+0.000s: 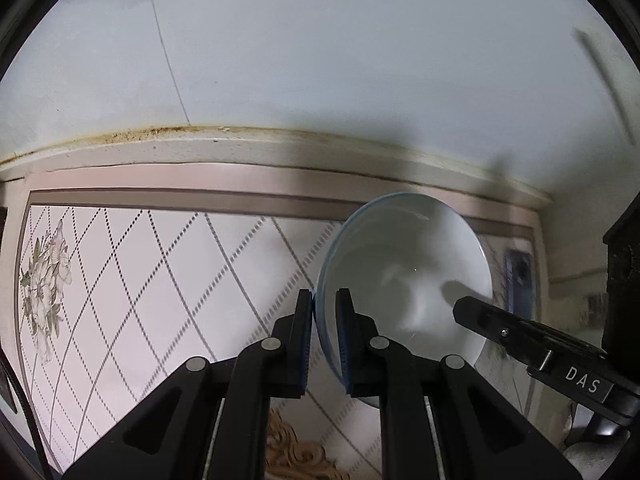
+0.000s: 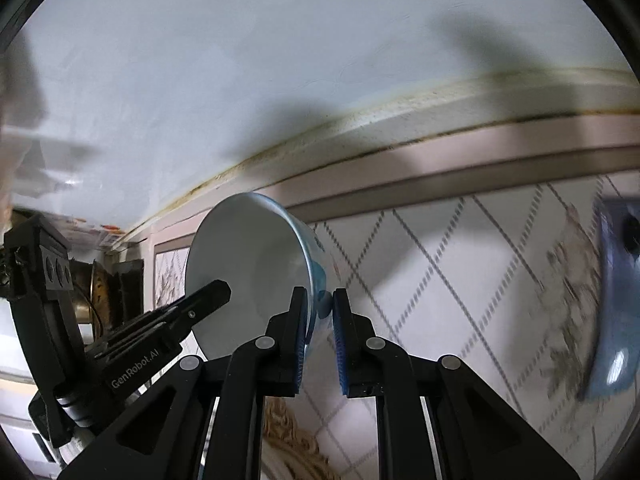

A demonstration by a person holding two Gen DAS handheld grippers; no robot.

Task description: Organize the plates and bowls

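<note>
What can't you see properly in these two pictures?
- Left wrist view: the bowl's bottom edge, hidden behind the left hand-held gripper.
- Right wrist view: the bowl's lower part, hidden behind the right hand-held gripper.
- Right wrist view: the blue object at the right edge, blurred; what it is is unclear.
- Left wrist view: the small dark object behind the bowl, blurred.

Dim indoor light, soft shadows on the wall [image 2: 200, 60], strong fisheye bending, motion blur at right edge.
</note>
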